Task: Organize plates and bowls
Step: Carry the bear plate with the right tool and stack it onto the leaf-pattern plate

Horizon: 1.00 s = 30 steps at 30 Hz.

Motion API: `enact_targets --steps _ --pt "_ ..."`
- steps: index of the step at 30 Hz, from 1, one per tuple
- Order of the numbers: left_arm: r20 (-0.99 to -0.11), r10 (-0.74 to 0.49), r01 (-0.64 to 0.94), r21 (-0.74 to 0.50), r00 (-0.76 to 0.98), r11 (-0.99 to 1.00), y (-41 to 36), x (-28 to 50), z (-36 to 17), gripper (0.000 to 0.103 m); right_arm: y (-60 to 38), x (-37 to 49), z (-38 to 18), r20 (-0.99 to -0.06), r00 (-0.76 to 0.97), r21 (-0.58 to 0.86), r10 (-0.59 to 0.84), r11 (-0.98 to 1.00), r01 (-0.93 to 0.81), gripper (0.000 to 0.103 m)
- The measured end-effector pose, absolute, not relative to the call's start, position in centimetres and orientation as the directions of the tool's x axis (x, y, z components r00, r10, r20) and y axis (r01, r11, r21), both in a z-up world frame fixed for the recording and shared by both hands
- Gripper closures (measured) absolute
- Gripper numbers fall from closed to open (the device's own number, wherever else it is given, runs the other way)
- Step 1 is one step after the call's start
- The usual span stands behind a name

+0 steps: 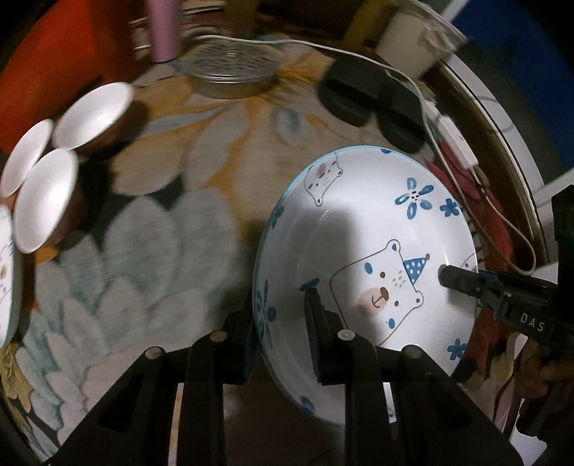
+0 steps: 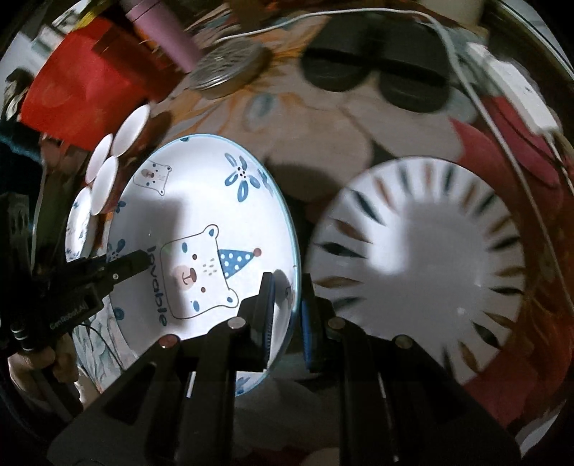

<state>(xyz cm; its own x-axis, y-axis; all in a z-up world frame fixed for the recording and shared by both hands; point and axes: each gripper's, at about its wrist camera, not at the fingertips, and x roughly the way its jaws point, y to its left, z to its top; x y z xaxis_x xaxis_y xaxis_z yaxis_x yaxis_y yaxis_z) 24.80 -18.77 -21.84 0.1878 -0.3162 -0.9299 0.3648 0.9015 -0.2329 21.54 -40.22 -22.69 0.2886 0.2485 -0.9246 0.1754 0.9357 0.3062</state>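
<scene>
Both grippers clamp the bear bowl [image 1: 362, 251] — left gripper [image 1: 283, 322] on its left rim, right gripper [image 2: 287, 308] on its right rim — beside the striped plate [image 2: 419, 265].

— What sort of place am I working in?
— A home, I'd say. Under me is a round table [image 1: 516, 150] with a flowered cloth [image 1: 150, 251], crowded with household things: a bear plate [image 1: 358, 222], small white bowls [image 1: 93, 114], a charger cable [image 1: 358, 53], a purple flask [image 1: 163, 28] and a red bag [image 2: 79, 86].
</scene>
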Motion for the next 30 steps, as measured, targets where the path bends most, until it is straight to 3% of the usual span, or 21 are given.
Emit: enact_targets --steps 14,30 --pt "-0.938 -0.328 0.473 -0.237 0.117 0.848 -28.5 24.0 -23.9 0.079 -47.9 17.8 -24.1 -0.941 0.28 0.282 0.189 0.896 0.343 0.089" --pt "-0.953 -0.292 0.523 -0.205 0.088 0.828 -33.2 24.1 -24.8 0.079 -52.1 17.0 -26.7 -0.939 0.266 0.327 0.219 0.811 0.485 0.088"
